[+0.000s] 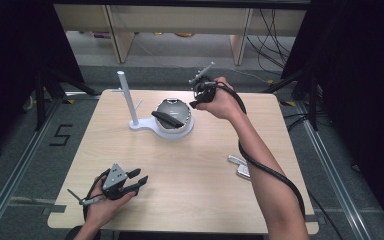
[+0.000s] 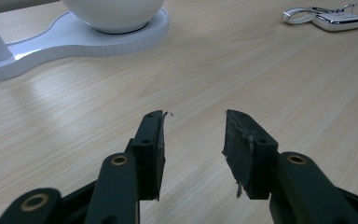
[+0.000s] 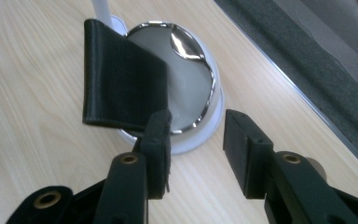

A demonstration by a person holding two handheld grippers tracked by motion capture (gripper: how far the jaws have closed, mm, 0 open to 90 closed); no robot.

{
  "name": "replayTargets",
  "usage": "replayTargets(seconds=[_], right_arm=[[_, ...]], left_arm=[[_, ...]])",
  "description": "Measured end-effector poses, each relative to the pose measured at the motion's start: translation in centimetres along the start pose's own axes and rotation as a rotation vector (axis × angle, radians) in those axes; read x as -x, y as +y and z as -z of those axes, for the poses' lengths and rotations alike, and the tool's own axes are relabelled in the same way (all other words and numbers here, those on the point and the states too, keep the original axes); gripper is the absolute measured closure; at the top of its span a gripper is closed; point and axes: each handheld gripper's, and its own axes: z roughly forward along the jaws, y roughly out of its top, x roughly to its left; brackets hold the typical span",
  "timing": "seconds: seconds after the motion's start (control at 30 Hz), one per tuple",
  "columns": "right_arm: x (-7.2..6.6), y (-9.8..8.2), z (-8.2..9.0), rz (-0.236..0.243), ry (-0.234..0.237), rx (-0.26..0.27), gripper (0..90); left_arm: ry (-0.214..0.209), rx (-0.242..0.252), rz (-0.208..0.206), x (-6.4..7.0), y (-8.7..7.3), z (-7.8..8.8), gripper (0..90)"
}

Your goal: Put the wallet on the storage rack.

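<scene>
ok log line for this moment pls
right gripper: open, above bowl | black strap: across bowl rim | left gripper: open, empty

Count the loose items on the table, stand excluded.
2: a black strap draped across the bowl on the white stand, and a silver key fob near the right forearm. None seem hidden.

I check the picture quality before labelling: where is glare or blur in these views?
High view: even light, sharp table, dark surroundings. Right gripper view: bright glare on the shiny bowl, while the black strap reads clearly. Left gripper view: the near pads look sharp, and the silver keys far off look soft.
</scene>
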Motion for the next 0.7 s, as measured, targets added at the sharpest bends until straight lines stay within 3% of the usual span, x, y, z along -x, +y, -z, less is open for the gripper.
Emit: replayTargets(seconds=[0.17,0.47,0.53,0.6,0.63,0.7], right_arm=[[-0.1,-1.1,0.4,0.012,0.017,-0.009,61.5],[-0.7,-3.6,0.1,0.028,0.007,-0.041,59.3],[-0.3,-5.4,0.5,-0.046,-0.004,-0.081,59.8],[-0.2,-5.8,0.6,-0.066,-0.009,-0.090,59.9],[0.1,-7.2,1.3,-0.120,-0.019,-0.136,62.0],[0.2,-7.7,1.5,-0.134,-0.021,-0.136,63.6]], left_arm=[[-0.001,0.002,-0.001,0.1,0.0,-0.1,57.5],[0.007,0.002,0.001,0.1,0.1,0.0,57.3],[0.005,0.003,0.000,0.1,0.1,0.0,57.3],[-0.003,0.009,0.003,0.2,0.1,-0.1,57.1],[0.001,0.010,0.002,0.3,0.1,-0.1,57.0],[0.001,0.003,0.001,0.4,0.1,-0.2,57.0]])
